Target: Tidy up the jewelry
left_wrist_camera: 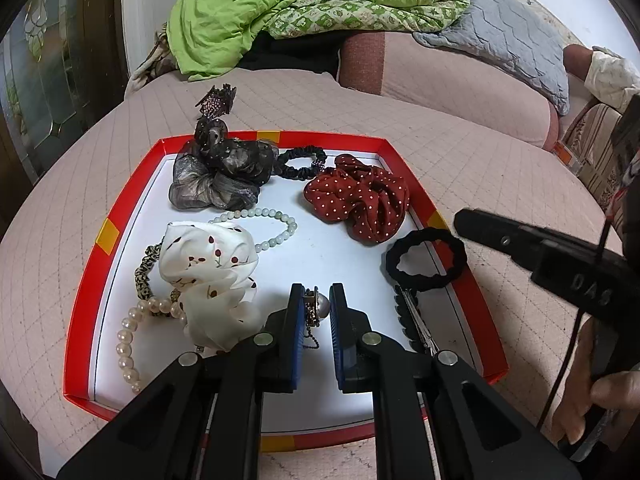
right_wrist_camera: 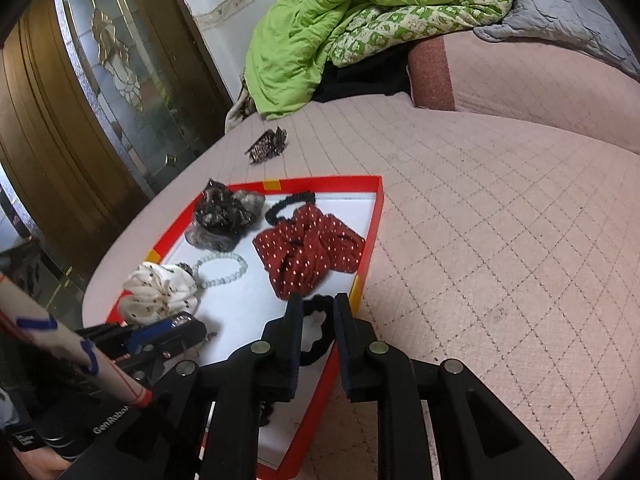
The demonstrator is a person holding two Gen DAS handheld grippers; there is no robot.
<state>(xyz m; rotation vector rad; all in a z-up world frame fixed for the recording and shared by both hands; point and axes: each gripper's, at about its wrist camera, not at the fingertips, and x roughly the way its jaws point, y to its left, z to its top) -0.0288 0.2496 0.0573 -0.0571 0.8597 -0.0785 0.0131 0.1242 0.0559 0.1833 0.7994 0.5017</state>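
A red-rimmed white tray (left_wrist_camera: 92, 264) on the bed holds a grey scrunchie (left_wrist_camera: 216, 176), a red dotted scrunchie (left_wrist_camera: 360, 200), a white cherry scrunchie (left_wrist_camera: 212, 268), a green bead bracelet (left_wrist_camera: 276, 224), a pearl string (left_wrist_camera: 126, 344) and a black comb clip (left_wrist_camera: 412, 320). My left gripper (left_wrist_camera: 316, 300) is open with a pearl brooch on a chain (left_wrist_camera: 318, 310) between its pads, untouched. A black hair tie (left_wrist_camera: 426, 260) lies on the tray's right rim. My right gripper (right_wrist_camera: 318, 308) is open just above that hair tie (right_wrist_camera: 316, 328). A jewelled claw clip (left_wrist_camera: 218, 98) lies on the bed beyond the tray.
A green quilt (left_wrist_camera: 280, 4) and a grey pillow (left_wrist_camera: 500, 28) are piled at the back of the pink quilted bed (right_wrist_camera: 500, 240). A wooden door with glass (right_wrist_camera: 100, 100) stands at the left. The tray also shows in the right wrist view (right_wrist_camera: 368, 240).
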